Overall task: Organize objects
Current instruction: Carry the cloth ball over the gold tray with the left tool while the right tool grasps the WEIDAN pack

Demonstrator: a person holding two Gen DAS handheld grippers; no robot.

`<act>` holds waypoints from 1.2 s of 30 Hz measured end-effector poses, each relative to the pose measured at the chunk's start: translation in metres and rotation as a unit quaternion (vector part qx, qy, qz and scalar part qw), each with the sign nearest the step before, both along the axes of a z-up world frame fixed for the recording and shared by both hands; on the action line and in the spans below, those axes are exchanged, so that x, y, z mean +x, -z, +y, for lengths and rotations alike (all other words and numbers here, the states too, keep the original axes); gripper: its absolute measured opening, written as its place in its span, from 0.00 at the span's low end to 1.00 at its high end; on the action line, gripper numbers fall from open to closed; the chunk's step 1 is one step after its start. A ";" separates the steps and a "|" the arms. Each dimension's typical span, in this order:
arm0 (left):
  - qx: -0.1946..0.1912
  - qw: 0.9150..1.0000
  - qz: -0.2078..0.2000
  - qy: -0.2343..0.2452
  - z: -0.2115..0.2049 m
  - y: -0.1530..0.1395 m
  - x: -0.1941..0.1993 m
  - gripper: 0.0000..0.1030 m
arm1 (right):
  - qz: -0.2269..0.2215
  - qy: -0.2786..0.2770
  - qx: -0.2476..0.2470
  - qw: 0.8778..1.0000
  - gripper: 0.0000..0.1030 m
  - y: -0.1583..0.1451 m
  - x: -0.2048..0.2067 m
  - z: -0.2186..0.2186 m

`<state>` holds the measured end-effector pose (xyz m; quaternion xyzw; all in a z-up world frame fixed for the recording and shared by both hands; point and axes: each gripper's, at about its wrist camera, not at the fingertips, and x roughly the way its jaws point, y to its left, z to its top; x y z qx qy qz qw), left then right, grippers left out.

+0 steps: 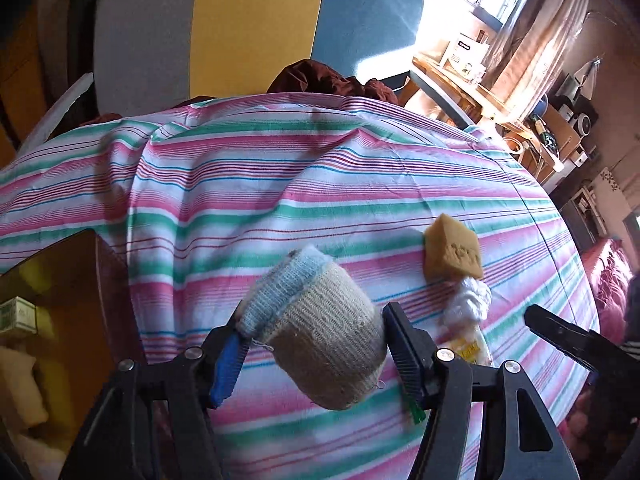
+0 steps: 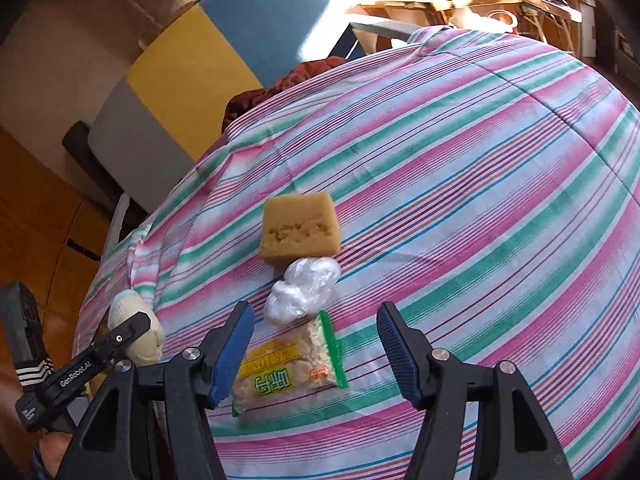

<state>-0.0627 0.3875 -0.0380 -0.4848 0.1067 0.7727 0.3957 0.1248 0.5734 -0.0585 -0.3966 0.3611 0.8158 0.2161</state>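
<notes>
Beige-and-blue knitted sock roll (image 1: 320,332) sits clamped between left gripper (image 1: 316,346) jaws; right gripper (image 2: 316,354), jaws wide apart and empty, straddles yellow-green snack packet (image 2: 288,364).

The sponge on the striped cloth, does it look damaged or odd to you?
Yes. The yellow sponge has a ragged, gouged patch on its front face, as if bits were torn out. It sits flat, touching the crumpled clear plastic. Nothing looks spilled.

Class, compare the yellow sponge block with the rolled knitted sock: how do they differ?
The yellow sponge block is boxy and pitted; the rolled beige-and-blue knitted sock is rounded and ribbed. The sponge rests on the striped cloth; the sock sits between the left claw's fingers. Both look soft.
</notes>
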 end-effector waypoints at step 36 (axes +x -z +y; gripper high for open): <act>0.055 0.985 0.055 -0.156 -0.317 -0.040 0.042 0.64 | -0.150 -0.287 0.139 0.936 0.64 0.025 -0.087 -0.127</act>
